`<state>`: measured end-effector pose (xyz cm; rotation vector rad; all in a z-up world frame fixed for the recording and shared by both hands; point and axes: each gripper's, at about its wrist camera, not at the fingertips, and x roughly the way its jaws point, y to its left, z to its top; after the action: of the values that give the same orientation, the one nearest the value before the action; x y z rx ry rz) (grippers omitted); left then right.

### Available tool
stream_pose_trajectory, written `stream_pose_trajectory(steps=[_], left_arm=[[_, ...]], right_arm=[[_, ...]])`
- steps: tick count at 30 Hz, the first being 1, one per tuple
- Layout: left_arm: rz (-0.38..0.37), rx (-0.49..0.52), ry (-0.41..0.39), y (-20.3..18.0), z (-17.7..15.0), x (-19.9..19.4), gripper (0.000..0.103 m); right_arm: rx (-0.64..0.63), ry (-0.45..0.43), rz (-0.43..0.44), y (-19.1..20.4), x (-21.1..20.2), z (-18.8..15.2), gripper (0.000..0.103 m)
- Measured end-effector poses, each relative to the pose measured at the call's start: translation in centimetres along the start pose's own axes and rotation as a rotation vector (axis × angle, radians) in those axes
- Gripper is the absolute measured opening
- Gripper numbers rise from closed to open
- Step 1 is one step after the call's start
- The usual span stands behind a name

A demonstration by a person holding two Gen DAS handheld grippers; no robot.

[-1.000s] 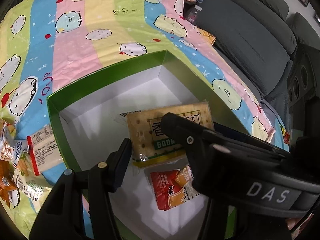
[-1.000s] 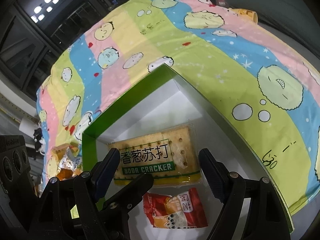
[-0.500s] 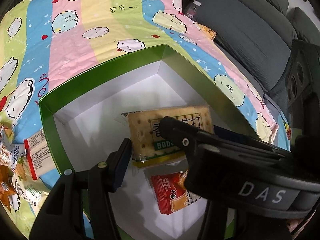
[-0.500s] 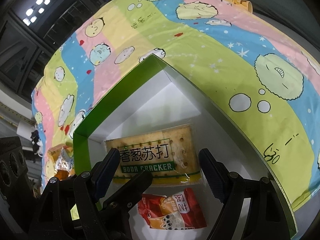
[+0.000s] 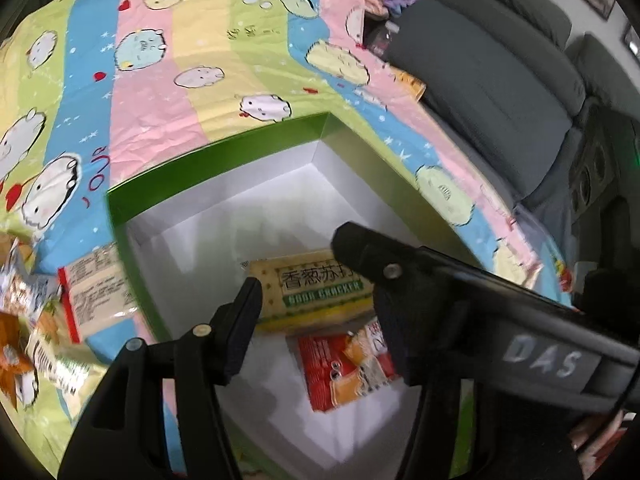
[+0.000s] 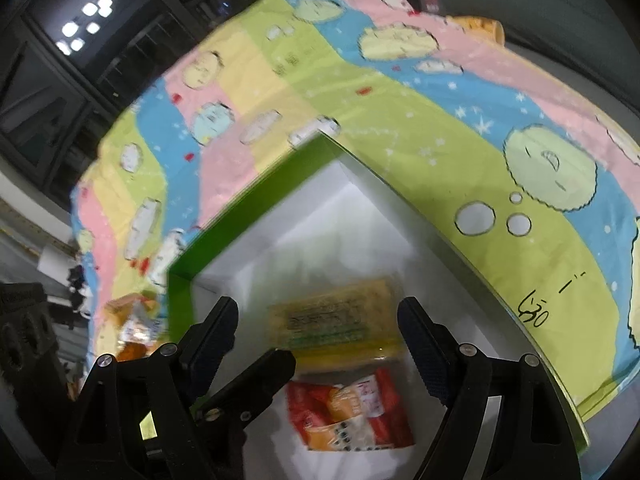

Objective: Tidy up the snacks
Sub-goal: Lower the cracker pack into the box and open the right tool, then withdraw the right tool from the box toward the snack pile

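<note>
From the left wrist view, the left tool hangs over the green-rimmed box with its jaws parted and nothing between them; they have just been opening a little wider. Below it the soda cracker pack lies flat on the white floor of the box, and the red snack packet lies just nearer, touching its near edge. I'd judge the cracker pack light, stiff and brittle inside its slick film, best taken across its short sides, gently; the red packet looks soft and crinkly, easy to pinch at a sealed end. More loose packets wait on the cartoon bedsheet left of the box, and a grey sofa sits far right. From the right wrist view, blurred, the right tool is spread wide and empty over the same two packs, with the left tool's finger poking in low between, likely to crowd any reach there.
</note>
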<state>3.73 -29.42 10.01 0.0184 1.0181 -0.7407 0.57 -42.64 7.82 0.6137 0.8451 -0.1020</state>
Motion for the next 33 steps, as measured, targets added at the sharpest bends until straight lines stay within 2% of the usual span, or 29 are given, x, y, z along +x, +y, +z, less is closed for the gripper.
stream_pose_trajectory(steps=[6, 9, 11, 13, 16, 22, 29, 33], left_arm=[[0.033, -0.044, -0.096, 1.7, -1.4, -5.5, 0.072], [0.064, -0.081, -0.134, 3.4, -2.7, -8.1, 0.075], [0.108, -0.107, -0.154, 4.7, -4.0, -9.6, 0.082], [0.148, -0.134, -0.176, 6.1, -5.2, -10.8, 0.084], [0.196, -0.218, -0.204, 9.1, -7.4, -12.7, 0.085], [0.272, -0.337, -0.199, 13.8, -11.4, -14.6, 0.086], [0.306, -0.437, -0.187, 17.3, -14.6, -15.9, 0.086], [0.309, -0.484, -0.200, 18.8, -16.0, -16.5, 0.091]], right_arm=[[-0.060, -0.070, 0.032, 2.4, -3.0, -1.2, 0.086], [-0.093, -0.077, 0.056, 3.9, -3.8, -2.2, 0.088], [-0.123, -0.081, 0.050, 4.9, -4.1, -2.8, 0.088], [-0.149, -0.080, 0.058, 6.1, -4.2, -3.5, 0.088], [-0.193, -0.047, 0.102, 8.1, -3.8, -4.6, 0.089], [-0.287, 0.030, 0.111, 12.1, -1.9, -6.9, 0.089], [-0.355, 0.101, 0.131, 15.2, -0.3, -9.2, 0.089], [-0.364, 0.154, 0.146, 16.5, 1.1, -10.0, 0.089]])
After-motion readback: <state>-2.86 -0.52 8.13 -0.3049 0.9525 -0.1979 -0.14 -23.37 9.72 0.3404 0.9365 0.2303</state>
